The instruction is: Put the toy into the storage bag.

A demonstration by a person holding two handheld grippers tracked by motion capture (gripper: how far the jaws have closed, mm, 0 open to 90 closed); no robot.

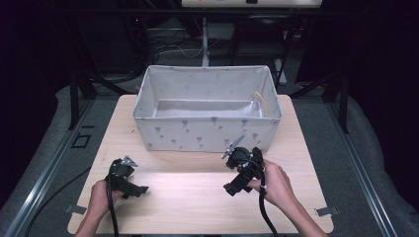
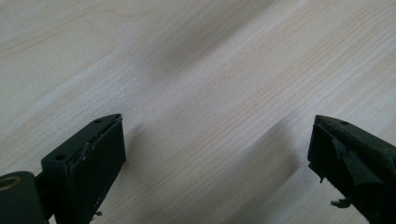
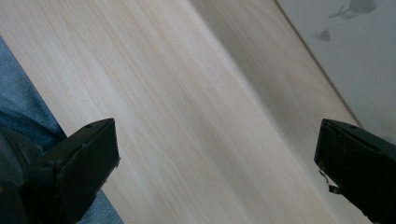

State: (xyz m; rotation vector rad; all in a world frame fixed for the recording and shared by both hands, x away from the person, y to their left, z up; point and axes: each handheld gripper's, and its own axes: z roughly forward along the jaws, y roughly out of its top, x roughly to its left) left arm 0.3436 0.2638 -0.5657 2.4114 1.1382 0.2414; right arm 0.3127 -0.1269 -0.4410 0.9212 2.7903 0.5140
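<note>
2 grippers are over the wooden table [image 1: 197, 197], 1 in each of the person's hands. From the high view, the left gripper [image 1: 123, 170] sits low at the near left and the right gripper [image 1: 237, 160] at the near right, both short of the fabric bin [image 1: 207, 133]. That bin, grey-white with small dark printed motifs, stands just beyond the right gripper and farther ahead and to the side of the left one.

The left gripper view shows its 2 jaws standing wide apart over bare wood grain, with nothing between them; frayed pad material hangs at the edge of 1 jaw. The left gripper [image 2: 217, 154] is therefore open and empty.

The right gripper view shows the right gripper [image 3: 217, 158] likewise spread wide, with nothing between the jaws. It adds a detail the high view lacks: the bin [image 3: 355, 60] wall at close range at the upper corner, near 1 jaw but apart from it, and blue-grey floor covering [image 3: 23, 112] past the table edge.

Only the high view gives the bin's inside: a pale curved item [image 1: 259, 101] lies against the far-right inner wall, too small to identify. The jaw tips of both grippers are hard to make out there.
</note>
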